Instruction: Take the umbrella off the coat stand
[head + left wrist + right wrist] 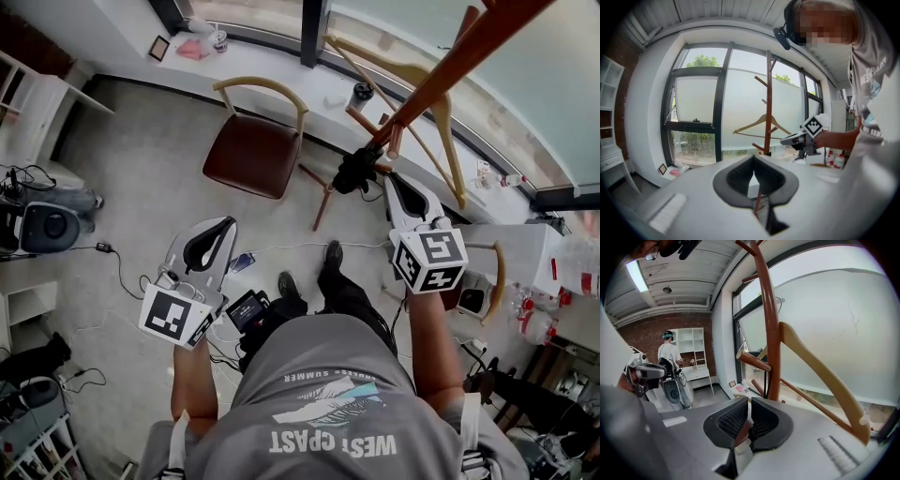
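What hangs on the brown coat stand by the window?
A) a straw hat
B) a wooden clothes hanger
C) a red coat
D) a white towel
B: a light wooden clothes hanger hangs on the coat stand, and no coat, hat or towel shows on it.

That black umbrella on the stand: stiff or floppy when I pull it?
The umbrella looks like a short folded bundle: probably light, its fabric soft to grip. It hangs low on the coat stand, so a nudge may set it swinging. The wooden hanger beside it could get knocked.
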Demonstrator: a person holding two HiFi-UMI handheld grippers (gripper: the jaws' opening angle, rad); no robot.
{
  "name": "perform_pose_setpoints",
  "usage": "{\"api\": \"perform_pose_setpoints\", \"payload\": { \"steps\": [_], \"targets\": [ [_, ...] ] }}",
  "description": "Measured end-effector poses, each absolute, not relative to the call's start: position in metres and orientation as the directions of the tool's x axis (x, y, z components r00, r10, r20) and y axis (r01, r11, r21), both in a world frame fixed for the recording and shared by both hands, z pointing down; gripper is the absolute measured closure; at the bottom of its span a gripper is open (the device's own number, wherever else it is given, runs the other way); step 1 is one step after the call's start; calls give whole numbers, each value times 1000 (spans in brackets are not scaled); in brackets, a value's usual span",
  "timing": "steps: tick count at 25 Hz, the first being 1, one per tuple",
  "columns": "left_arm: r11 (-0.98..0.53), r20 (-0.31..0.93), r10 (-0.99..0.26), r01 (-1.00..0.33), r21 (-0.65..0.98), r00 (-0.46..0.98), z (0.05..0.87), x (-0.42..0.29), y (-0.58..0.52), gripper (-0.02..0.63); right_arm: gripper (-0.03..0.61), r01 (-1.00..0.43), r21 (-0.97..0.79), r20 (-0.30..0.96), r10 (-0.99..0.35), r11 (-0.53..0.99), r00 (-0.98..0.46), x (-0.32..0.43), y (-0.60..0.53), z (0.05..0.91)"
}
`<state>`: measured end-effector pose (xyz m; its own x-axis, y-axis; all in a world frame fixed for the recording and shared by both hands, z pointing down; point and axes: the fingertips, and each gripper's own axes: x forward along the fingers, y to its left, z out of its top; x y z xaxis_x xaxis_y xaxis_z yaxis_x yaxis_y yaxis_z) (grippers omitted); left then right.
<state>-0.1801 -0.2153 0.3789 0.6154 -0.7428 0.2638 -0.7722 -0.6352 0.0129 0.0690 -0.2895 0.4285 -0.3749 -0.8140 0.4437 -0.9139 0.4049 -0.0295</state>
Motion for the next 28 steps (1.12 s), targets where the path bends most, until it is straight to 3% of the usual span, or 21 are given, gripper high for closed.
{"api": "perform_pose_setpoints", "payload": {
  "steps": [11,28],
  "targets": [
    [-619,300,-744,-785,27,597,394,-182,-220,612,515,-925,-28,502,-795,379,-341,70,-316,473],
    [-584,350,-752,-811,38,558,415,-189,-225,612,359,-956,-2,547,-800,293,-246,78,-362,530]
  ]
}}
